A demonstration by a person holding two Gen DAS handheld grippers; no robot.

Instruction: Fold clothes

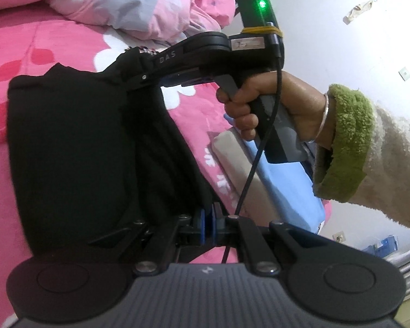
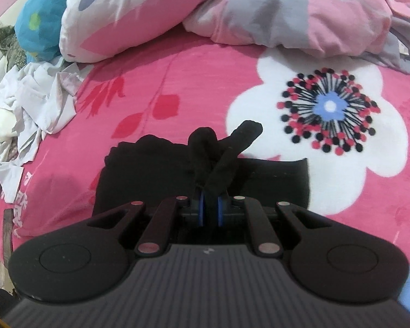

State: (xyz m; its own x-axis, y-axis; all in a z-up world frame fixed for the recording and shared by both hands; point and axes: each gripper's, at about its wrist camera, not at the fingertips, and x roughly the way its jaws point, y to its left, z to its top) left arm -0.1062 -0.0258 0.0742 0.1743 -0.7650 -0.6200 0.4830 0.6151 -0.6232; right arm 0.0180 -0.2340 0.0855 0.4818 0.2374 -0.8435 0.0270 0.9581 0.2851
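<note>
A black garment (image 1: 76, 142) lies partly folded on the pink flowered bed cover (image 1: 19, 54). My left gripper (image 1: 207, 218) is shut, its blue pads pinching the garment's near edge. In the left wrist view a hand (image 1: 273, 104) in a green-cuffed sleeve holds my right gripper (image 1: 135, 63), which grips the garment's far edge. In the right wrist view my right gripper (image 2: 210, 199) is shut on a bunched fold of the black garment (image 2: 221, 153) that sticks up past the pads. The rest of it (image 2: 150, 169) lies flat below.
A pink and grey duvet (image 2: 232, 8) is heaped along the far side of the bed. Crumpled white clothes (image 2: 27, 104) and a blue pillow (image 2: 41, 13) lie at the left. A folded blue and grey item (image 1: 281, 180) sits at the bed's edge.
</note>
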